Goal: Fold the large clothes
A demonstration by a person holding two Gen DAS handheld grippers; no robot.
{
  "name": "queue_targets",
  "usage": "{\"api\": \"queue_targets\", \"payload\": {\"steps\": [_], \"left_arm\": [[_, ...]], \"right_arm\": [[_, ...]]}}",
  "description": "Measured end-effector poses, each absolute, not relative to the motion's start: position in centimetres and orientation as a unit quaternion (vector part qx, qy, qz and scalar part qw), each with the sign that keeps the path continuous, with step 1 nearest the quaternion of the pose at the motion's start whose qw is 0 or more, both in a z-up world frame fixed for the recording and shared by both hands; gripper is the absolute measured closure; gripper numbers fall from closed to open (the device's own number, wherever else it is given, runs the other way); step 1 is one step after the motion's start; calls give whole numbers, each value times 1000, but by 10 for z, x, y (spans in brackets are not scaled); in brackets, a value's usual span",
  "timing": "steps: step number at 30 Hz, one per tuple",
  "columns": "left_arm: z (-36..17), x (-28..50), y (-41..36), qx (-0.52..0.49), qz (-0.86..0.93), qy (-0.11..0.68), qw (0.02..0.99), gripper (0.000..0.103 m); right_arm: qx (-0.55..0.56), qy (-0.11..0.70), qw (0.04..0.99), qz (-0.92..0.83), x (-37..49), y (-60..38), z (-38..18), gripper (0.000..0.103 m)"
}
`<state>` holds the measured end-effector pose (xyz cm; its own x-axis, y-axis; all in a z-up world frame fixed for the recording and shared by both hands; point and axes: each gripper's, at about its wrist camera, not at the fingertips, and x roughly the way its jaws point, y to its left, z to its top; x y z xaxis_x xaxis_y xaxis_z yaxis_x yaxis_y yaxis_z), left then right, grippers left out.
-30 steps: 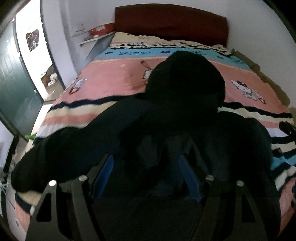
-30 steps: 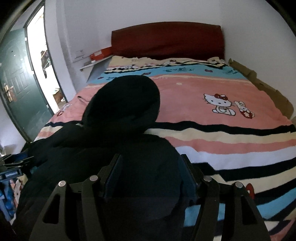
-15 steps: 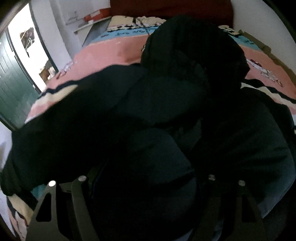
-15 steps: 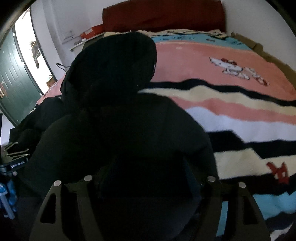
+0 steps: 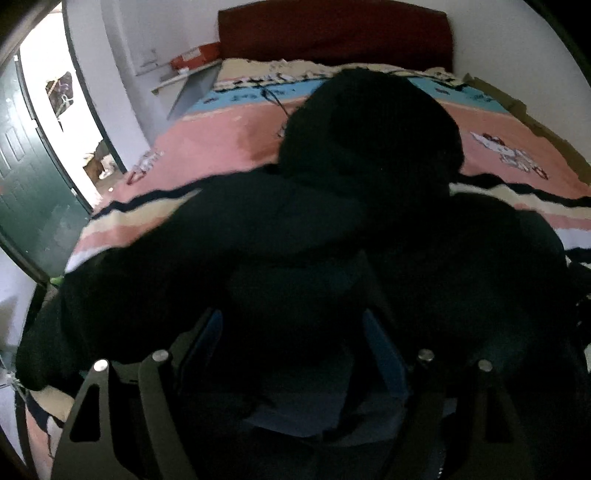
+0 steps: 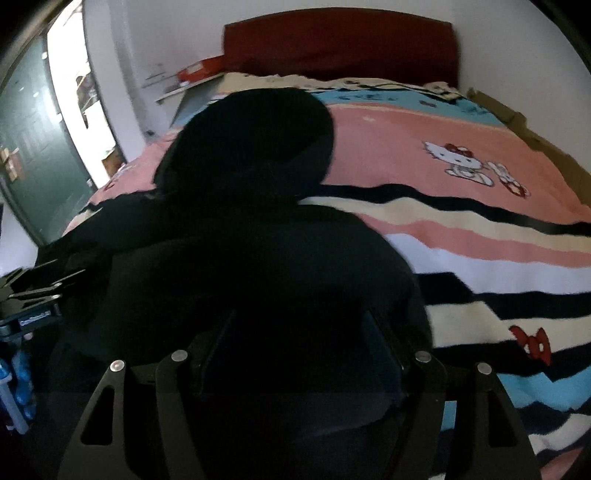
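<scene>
Mostly we see darkness: the black hooded jacket [image 5: 332, 221] fills the lower half of both wrist views, and its folds, seams and hem are hard to make out. It lies spread on the bed, hood [image 5: 369, 140] toward the red headboard [image 5: 332, 33], and one sleeve [image 5: 74, 314] reaches the bed's left edge. The near part of it is cut off below the frame.

The left gripper [image 5: 291, 325] has just been opening. Its blue pads [image 5: 380, 343] stand wide and bare, so it looks released, with dark cloth lying loose between them. The right gripper [image 6: 299, 332] has also just been opening, and jacket fabric sits between its fingers. In that gloom we cannot tell whether they are pressing on it.

Around the jacket, the striped cartoon-cat blanket [image 6: 461, 236] is bare on the right side and toward the headboard. Cardboard [image 6: 517, 122] lines the bed's right edge by the wall. On the left, a shelf with a red box [image 5: 192, 59] stands beside the bed, and further left a green door [image 5: 22, 177] stands open beside a bright doorway.
</scene>
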<state>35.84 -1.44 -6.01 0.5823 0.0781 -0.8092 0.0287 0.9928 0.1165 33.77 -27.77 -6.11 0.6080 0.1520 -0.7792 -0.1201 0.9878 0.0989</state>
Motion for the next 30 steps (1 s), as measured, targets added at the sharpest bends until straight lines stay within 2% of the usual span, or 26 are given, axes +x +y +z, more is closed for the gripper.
{"api": "queue_targets", "payload": {"steps": [4, 12, 21, 30], "left_arm": [[-90, 358, -16, 62, 14, 474, 878, 25], [-101, 357, -25, 78, 20, 471, 878, 24], [-57, 326, -3, 69, 1, 460, 885, 24], [-8, 263, 80, 0, -10, 436, 900, 24]], "right_arm": [[6, 461, 884, 74, 339, -268, -84, 34], [-5, 475, 877, 71, 343, -266, -108, 32], [-25, 472, 880, 44, 319, -265, -72, 32], [-17, 460, 888, 5, 243, -263, -20, 31]]}}
